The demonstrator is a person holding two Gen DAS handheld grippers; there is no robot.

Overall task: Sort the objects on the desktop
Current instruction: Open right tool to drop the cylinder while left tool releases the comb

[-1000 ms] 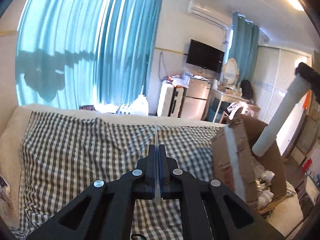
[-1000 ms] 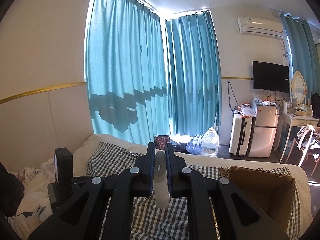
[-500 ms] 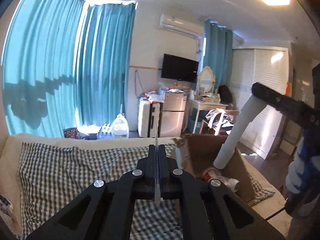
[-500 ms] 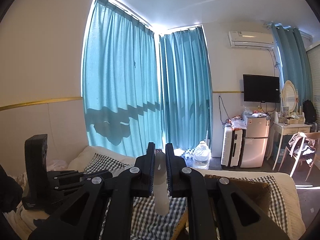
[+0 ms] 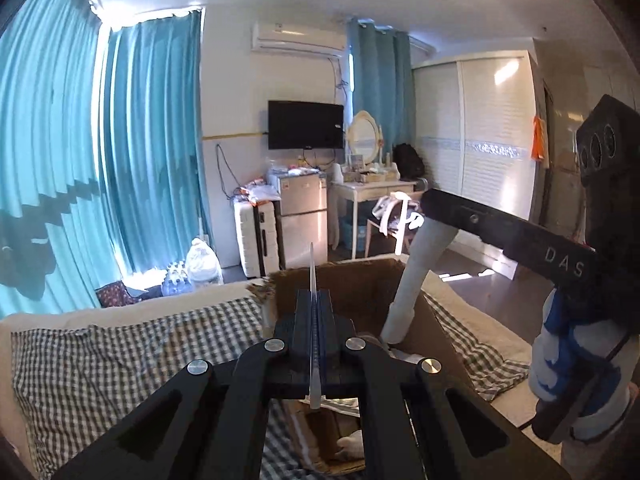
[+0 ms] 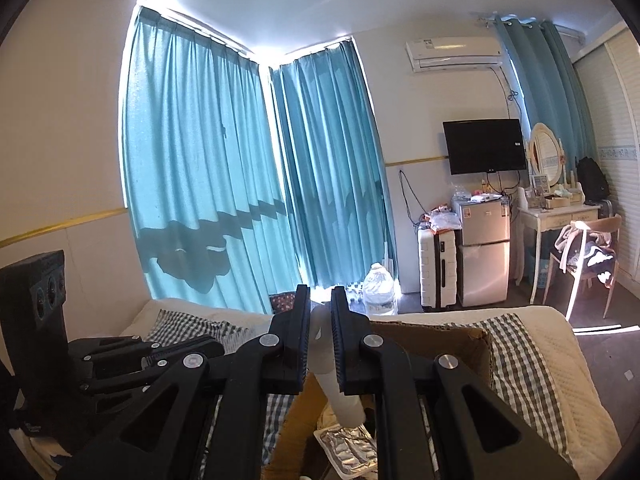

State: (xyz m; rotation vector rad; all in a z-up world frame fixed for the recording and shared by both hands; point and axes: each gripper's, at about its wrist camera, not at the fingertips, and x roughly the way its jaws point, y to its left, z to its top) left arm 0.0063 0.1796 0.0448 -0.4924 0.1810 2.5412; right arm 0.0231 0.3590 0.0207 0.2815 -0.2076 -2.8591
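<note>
Left wrist view is showing the left gripper (image 5: 315,320) pinching a thin blade-like strip (image 5: 312,264) edge-on — the right gripper (image 6: 320,334) is clamping a white tube (image 6: 340,396), its top hidden, over the cardboard box (image 5: 360,292).

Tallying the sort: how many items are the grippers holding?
2: a thin pale strip in the left gripper; a white tube in the right gripper, over the cardboard box.

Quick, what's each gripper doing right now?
Left gripper: shut on a thin flat strip.
Right gripper: shut on a white tube.
</note>
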